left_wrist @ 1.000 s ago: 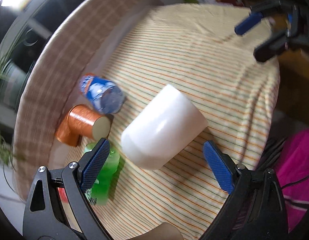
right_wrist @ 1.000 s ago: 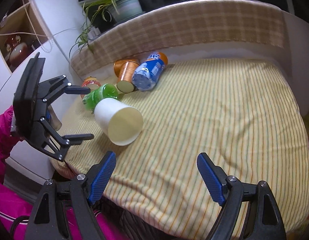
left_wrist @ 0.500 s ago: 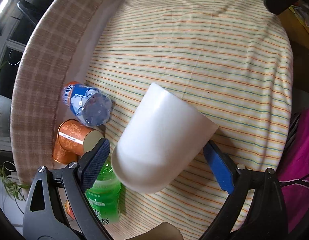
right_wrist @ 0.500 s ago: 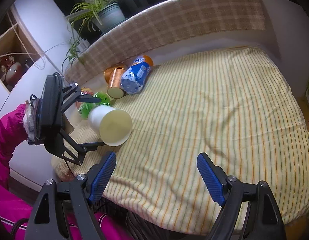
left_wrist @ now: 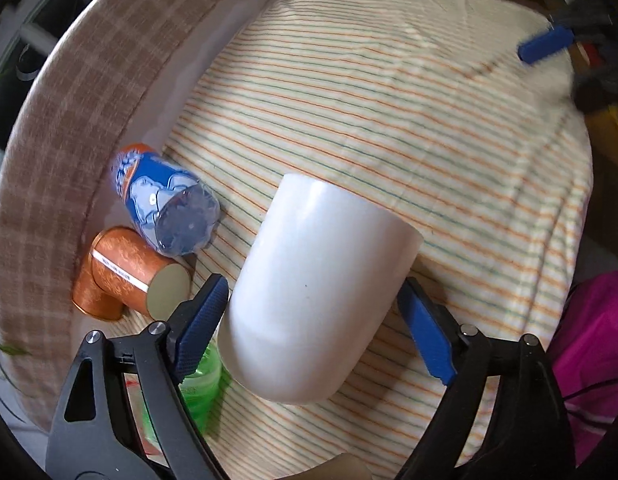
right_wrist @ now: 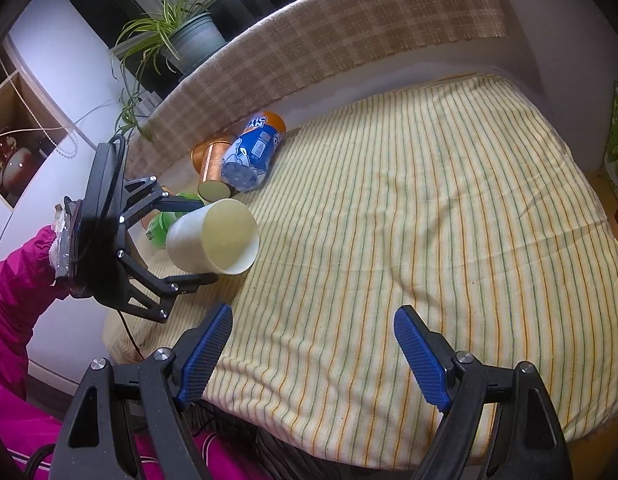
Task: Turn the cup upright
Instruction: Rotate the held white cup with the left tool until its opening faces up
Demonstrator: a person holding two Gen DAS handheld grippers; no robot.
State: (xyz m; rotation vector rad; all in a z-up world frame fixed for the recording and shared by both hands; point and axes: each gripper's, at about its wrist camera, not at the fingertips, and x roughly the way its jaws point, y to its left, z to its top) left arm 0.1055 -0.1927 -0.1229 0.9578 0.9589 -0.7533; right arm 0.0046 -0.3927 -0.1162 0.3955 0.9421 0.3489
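Left wrist view: our left tongs (left_wrist: 313,320) stand spread around the white cup (left_wrist: 313,292), which lies on its side on the striped bench (left_wrist: 389,120), base toward us; pad contact we cannot tell.

Right wrist view: the cup's mouth faces our right tongs (right_wrist: 313,344), spread wide, holding nothing.

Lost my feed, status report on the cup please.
Left gripper open, straddling the white cup. Cup on its side, mouth facing away. Right gripper open, empty. Green bottle close beside the left finger.
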